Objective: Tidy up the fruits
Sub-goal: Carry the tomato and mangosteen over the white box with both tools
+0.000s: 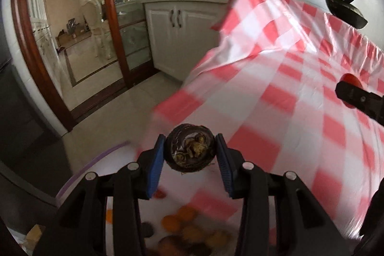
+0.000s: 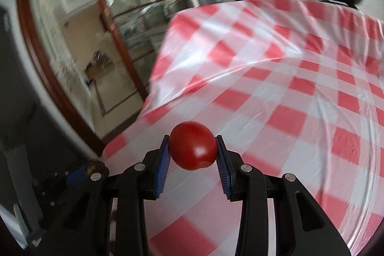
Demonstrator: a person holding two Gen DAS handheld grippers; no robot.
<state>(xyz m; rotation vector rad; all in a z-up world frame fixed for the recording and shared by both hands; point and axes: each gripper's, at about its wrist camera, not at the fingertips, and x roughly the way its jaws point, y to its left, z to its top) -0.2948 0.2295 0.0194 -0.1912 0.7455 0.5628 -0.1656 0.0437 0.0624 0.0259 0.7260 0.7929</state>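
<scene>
The worktop (image 2: 300, 97), covered w/ a red-and-white checked plastic cloth, fills most of both views and is bare in the far part. At its near-left edge lies a heap of blurred orange and dark round fruits (image 1: 187, 227), next to a white container w/ a purple rim (image 1: 79, 174); whether the heap is inside it I cannot tell.

The left gripper (image 1: 190, 150) is closed on a dark brown round fruit w/ a dried greenish calyx (image 1: 189, 148); both blue ribbed fingers (image 1: 156, 167) press its sides, and it is carried in the air above the worktop edge. The right gripper (image 2: 193, 150) is closed on a smooth red tomato (image 2: 193, 145), also held above the cloth.

Risks, in my judgement: the tomato skin is glossy and the grip sits only at its widest part, so a quick swing could let it slip and roll off. The dark fruit hangs near the edge; if dropped, it prob. lands on the floor. The 2 grippers are close and could collide.

Pose: both point fwd and down at a slant.
</scene>
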